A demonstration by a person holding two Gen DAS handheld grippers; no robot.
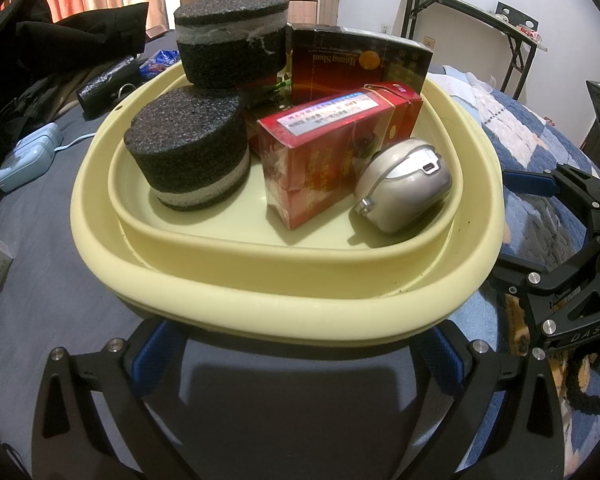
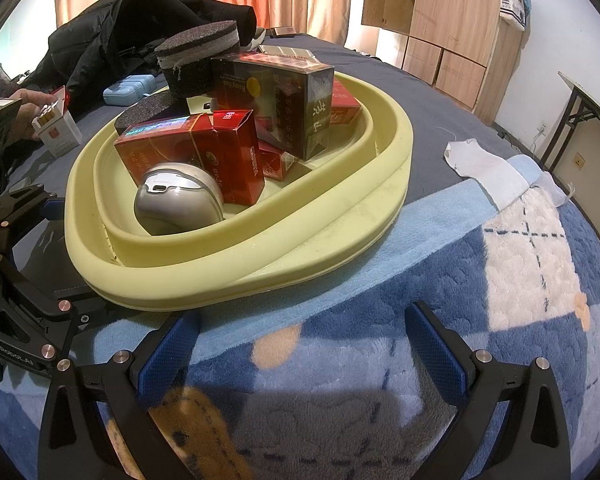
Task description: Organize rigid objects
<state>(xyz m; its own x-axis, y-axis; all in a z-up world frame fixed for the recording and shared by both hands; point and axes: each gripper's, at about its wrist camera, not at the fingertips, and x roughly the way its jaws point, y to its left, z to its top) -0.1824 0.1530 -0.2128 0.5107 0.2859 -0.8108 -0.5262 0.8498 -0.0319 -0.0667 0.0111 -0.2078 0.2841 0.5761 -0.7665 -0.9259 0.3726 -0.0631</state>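
Left wrist view puts my left gripper (image 1: 296, 356) right up against the near edge of the pale yellow collapsible plastic basin (image 1: 284, 292). Its jaws are spread wide and hold nothing; the blue ribbed pads (image 1: 152, 356) sit just under the rim on either side, and I cannot tell whether they touch it.

Inside the basin I see two black foam cylinders with grey bands. One (image 1: 188, 156) stands on the basin floor at the left, and the other (image 1: 232, 40) is perched higher behind it. A red cardboard carton (image 1: 332, 152) stands tilted in the middle, with a dark maroon box with gold lettering (image 1: 356, 64) behind it. A silver computer mouse (image 1: 404, 188) lies on its side against the carton at the right.

From the right wrist view, my right gripper (image 2: 300, 356) hovers over the blue-and-white plush blanket (image 2: 420, 280), near the basin yet apart from it. Its jaws are wide apart and empty. The basin rests partly on this blanket and partly on the dark grey bedsheet (image 2: 432, 120). At far left a hand (image 2: 28, 112) holds an open white cigarette pack (image 2: 56, 132).
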